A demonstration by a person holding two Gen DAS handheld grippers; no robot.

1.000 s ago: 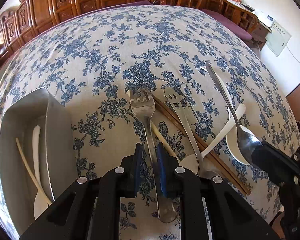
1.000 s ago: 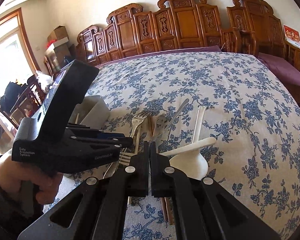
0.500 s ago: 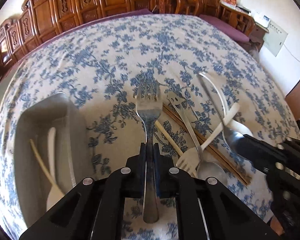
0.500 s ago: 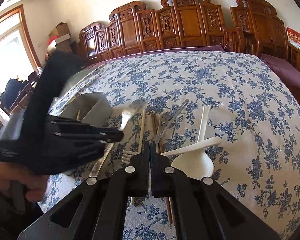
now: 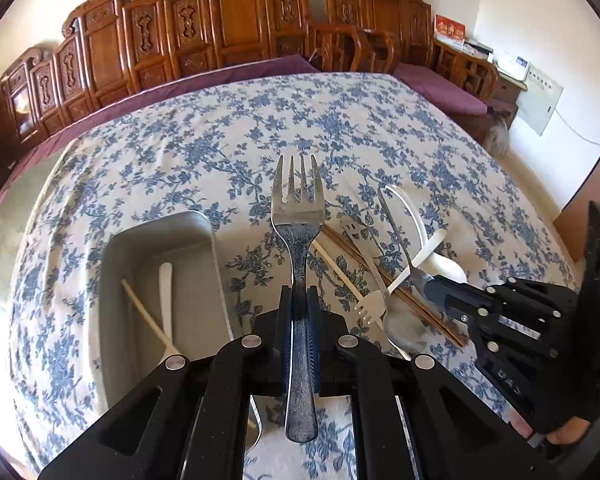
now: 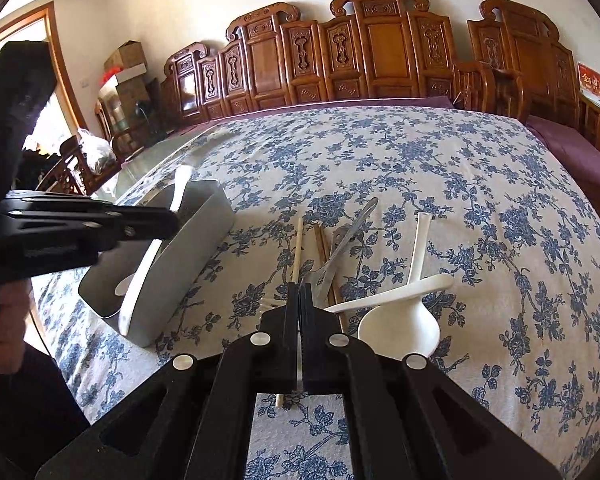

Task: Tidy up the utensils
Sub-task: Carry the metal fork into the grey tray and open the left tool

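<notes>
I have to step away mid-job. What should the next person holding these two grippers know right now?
Left hand-held gripper: shut on the fork, lifted off the table.
Right hand-held gripper: shut, empty as far as I can tell, low over the pile.
Grey bin: holds a white spoon and a chopstick.
Left on the cloth: a small fork, metal spoons, brown chopsticks, a pale chopstick, two white spoons.
Next: probably drop the fork in the bin.

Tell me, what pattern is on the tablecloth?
The tablecloth has a blue floral print on an off-white ground, clearest in the right wrist view.
</notes>
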